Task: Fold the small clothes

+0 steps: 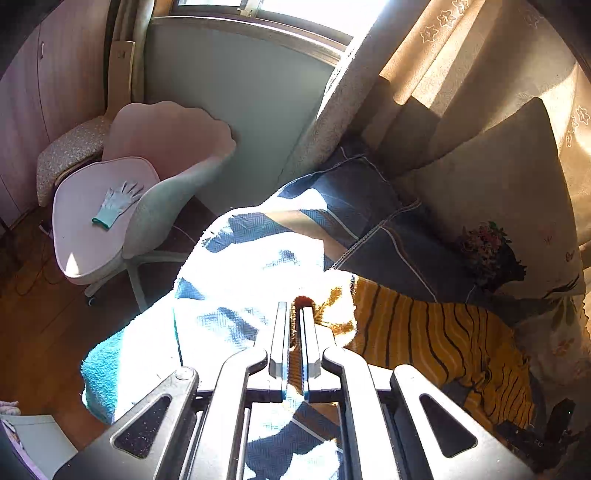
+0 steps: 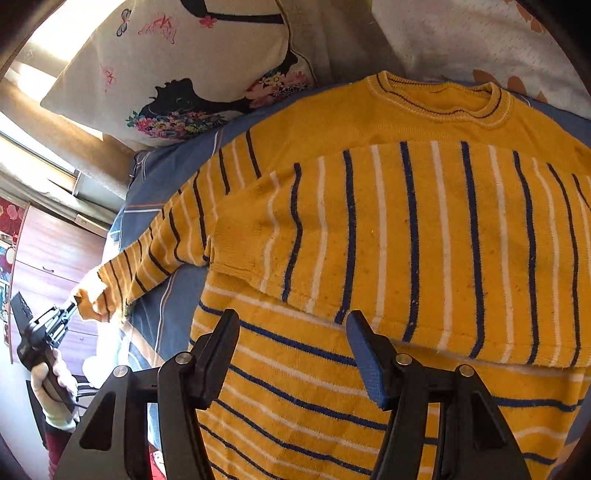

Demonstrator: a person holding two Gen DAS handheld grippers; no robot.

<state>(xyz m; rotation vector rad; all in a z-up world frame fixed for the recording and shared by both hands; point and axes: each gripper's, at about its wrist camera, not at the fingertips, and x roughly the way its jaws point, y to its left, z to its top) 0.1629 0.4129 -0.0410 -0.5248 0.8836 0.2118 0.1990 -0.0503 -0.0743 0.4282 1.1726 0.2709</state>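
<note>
Hard sunlight from the window, blowing out the bedspread to white. Strong fisheye bending, dark corners. Sharp elsewhere.

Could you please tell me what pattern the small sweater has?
The sweater is mustard yellow with thin navy and white stripes, clearest in the right wrist view.

Pink chair bearing a glove, printed pillow nearby

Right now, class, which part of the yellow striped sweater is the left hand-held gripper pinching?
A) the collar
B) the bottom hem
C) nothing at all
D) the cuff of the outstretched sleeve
D: the left hand-held gripper is shut on the cuff of the sweater, whose sleeve stretches out sideways.
</note>
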